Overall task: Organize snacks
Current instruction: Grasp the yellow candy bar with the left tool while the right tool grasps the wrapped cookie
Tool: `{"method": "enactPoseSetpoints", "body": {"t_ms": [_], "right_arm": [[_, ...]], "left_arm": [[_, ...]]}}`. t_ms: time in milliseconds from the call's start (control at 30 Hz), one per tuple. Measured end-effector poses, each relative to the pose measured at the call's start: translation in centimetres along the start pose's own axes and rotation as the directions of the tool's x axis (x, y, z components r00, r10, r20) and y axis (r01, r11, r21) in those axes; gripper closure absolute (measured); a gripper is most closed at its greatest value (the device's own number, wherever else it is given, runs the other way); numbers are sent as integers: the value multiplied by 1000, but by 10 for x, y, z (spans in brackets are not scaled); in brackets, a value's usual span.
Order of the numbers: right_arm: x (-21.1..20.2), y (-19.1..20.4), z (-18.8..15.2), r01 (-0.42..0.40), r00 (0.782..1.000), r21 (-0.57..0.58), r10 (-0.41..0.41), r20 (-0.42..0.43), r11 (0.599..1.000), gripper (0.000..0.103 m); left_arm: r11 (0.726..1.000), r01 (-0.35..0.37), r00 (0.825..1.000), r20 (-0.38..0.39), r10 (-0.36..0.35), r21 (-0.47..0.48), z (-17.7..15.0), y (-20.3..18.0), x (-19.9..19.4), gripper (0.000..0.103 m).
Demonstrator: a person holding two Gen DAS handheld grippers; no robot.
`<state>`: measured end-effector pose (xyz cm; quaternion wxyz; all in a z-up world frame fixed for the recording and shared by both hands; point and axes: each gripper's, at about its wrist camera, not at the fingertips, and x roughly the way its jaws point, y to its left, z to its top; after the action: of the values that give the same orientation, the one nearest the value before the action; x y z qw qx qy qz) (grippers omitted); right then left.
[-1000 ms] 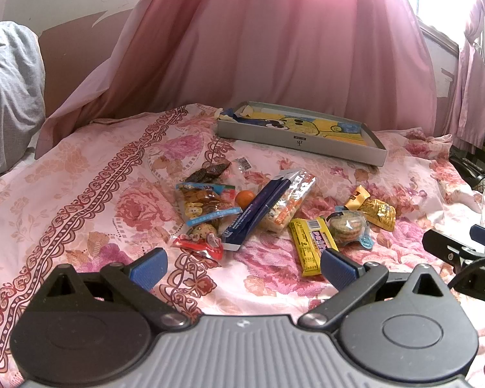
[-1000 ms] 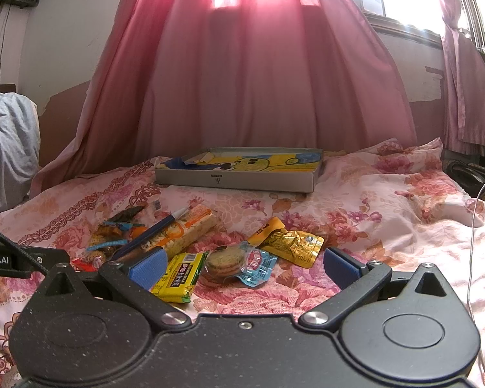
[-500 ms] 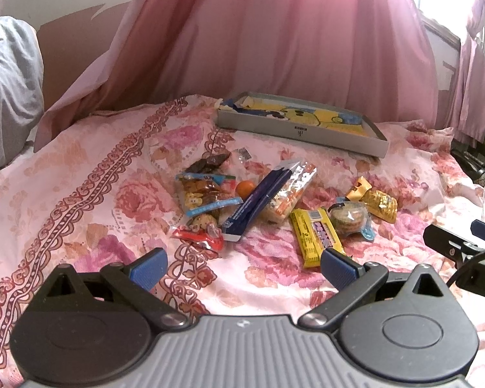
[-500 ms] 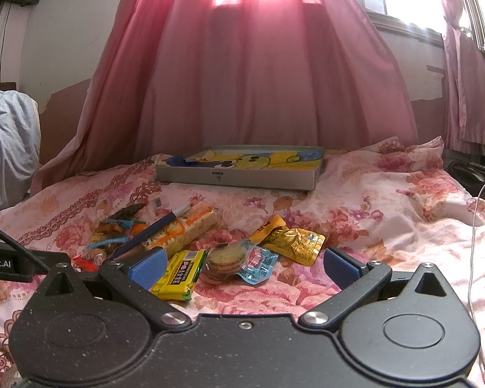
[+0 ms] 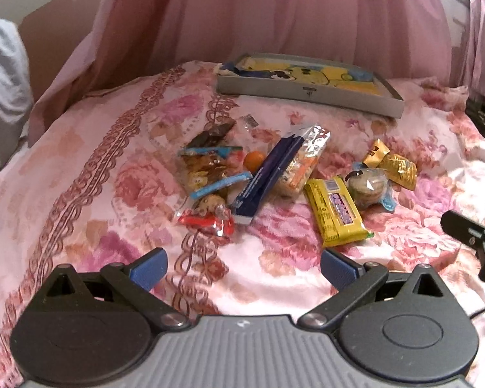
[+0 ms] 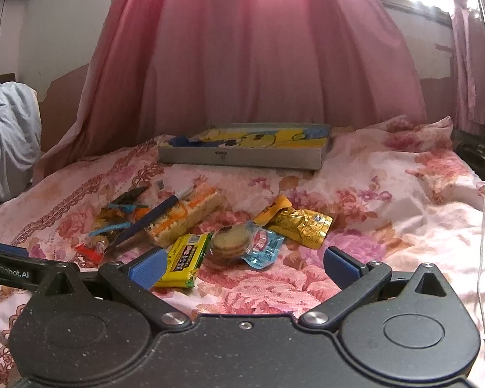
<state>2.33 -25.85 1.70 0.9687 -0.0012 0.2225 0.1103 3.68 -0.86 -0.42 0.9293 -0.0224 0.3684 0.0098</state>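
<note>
the only legible lettering is "genrobot.ai", white on the black side of the left gripper (image 6: 6, 271) at the edge of the right wrist view. print on the yellow packet (image 6: 186, 257) and on the grey box's small label (image 6: 221, 153) is too blurred to read.

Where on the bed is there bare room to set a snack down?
Bare bedspread lies between the snack pile and the gray tray, left of the pile past the scrolled band, and just ahead of the open left gripper. It is crowded around the yellow bar and cookie pack.
</note>
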Motion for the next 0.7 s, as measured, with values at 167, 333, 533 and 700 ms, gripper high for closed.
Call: {"method": "enactPoseSetpoints", "body": {"t_ms": [167,333,533,700], "right_arm": [[19,-2,7,8,999,-11,-8,-53,1000,1],[35,-5,14,8,997,-22,-9,-75,1000,1],[50,-12,21,14,997,-17,-15,-71,1000,1],[63,-21,27,17,997,-11,-17,-69,1000,1]], "left_arm": [[999,14,999,-43,-16,-29,27,-2,12,1],[998,27,997,-64,-30,-55,45,-11,24,1],[998,49,994,-92,-53,-42,53,-28,37,1],[997,71,990,-118,-73,-22,56,-39,46,1]]}}
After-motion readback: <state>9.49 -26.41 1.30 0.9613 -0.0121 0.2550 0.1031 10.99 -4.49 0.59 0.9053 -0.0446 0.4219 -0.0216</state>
